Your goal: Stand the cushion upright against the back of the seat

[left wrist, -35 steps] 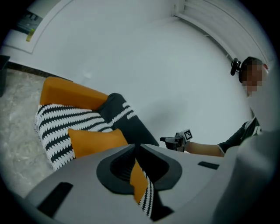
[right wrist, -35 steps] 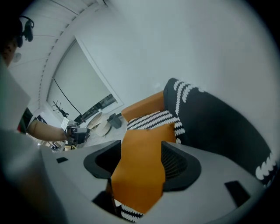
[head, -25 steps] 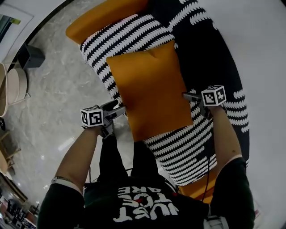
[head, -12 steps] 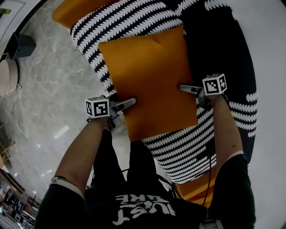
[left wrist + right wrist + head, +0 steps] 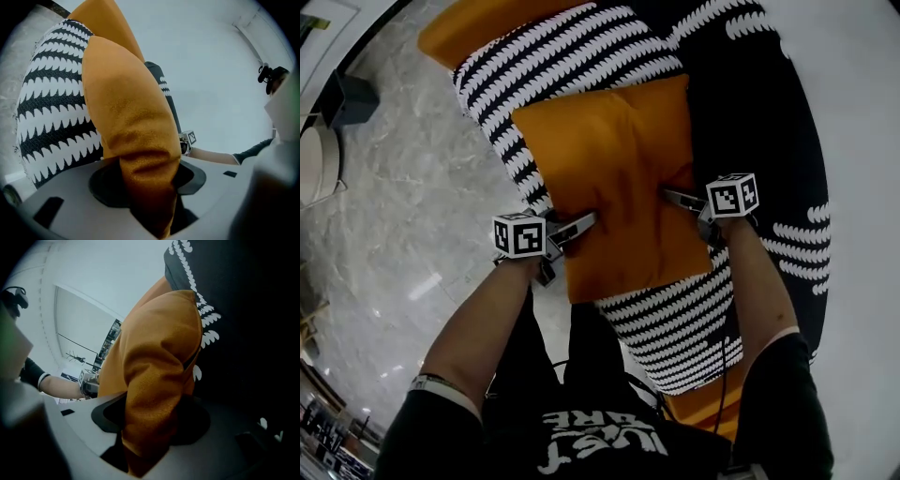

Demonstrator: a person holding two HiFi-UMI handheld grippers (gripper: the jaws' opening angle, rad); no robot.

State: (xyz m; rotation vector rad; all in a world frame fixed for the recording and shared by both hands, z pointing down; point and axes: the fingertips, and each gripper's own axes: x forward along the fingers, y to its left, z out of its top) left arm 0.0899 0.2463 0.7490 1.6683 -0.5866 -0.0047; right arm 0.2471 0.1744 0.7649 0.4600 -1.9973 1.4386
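**Item:** orange cushion [image 5: 614,178], square, plump, in a suede-like cover. It lies flat across the black-and-white patterned seat [image 5: 675,323], its far edge near the dark backrest [image 5: 759,112].

**Handling (judged):** Light and soft. The filling gives under pressure, and deep creases run in from both pinched edges. It will likely sag between two holds and slump unless it leans well into the backrest. The cover looks grippy and not fragile.

**Hold points:** opposite side edges, about midway along.
- Left gripper [image 5: 579,225]: jaws closing, with a fold of the cushion's left edge squeezed between the pads.
- Right gripper [image 5: 677,198]: jaws closing, with the right edge bunched between the pads.

**Surroundings:**
- orange chair base [image 5: 469,28], showing beyond the seat's far end
- grey marble floor [image 5: 394,216], to the left
- dark box [image 5: 345,94], on the floor, well apart
- pale wall [image 5: 853,141], behind the backrest

**Obstructions:** nothing lies on the seat between cushion and backrest. The person's own legs stand close at the seat front.
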